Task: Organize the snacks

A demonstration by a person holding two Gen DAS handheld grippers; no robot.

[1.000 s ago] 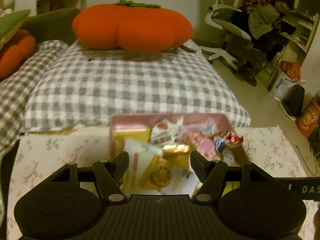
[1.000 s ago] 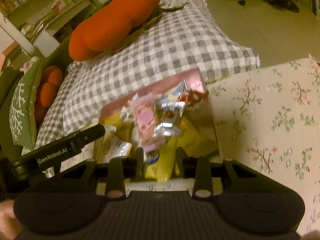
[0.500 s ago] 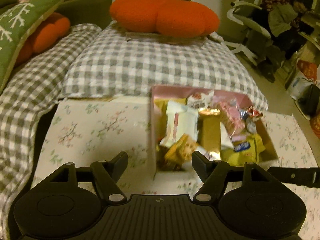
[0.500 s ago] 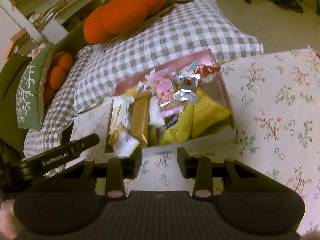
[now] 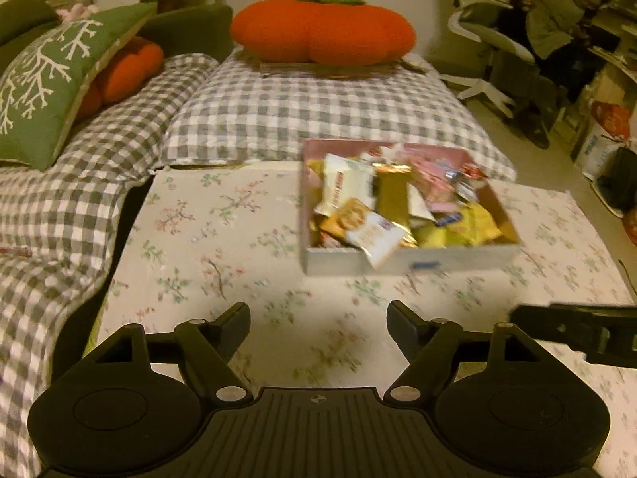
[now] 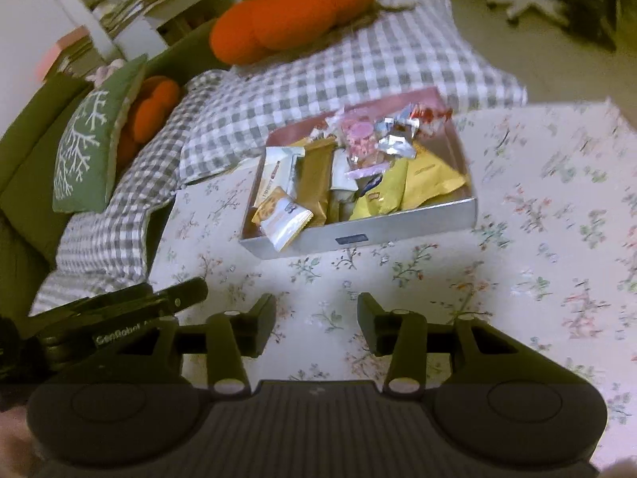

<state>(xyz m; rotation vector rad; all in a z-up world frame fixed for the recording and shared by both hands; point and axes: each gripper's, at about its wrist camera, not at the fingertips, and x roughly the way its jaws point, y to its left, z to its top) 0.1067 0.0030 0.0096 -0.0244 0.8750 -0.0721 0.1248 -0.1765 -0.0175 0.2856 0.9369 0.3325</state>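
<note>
Snacks [image 6: 358, 167] filled the box [image 6: 398, 225] on the bench [image 5: 223, 239]; both grippers, left [image 5: 318, 324] and right [image 6: 316, 316], had just been opening, fingers spread, nothing between.

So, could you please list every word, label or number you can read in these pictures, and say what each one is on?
"GenRobot": white print on the left gripper's black side arm, right wrist view; the letters after it are unclear.
Dark label on the box's front wall: too small to read.
Print on the snack packets: too blurred to read.
No other text shows.
</note>
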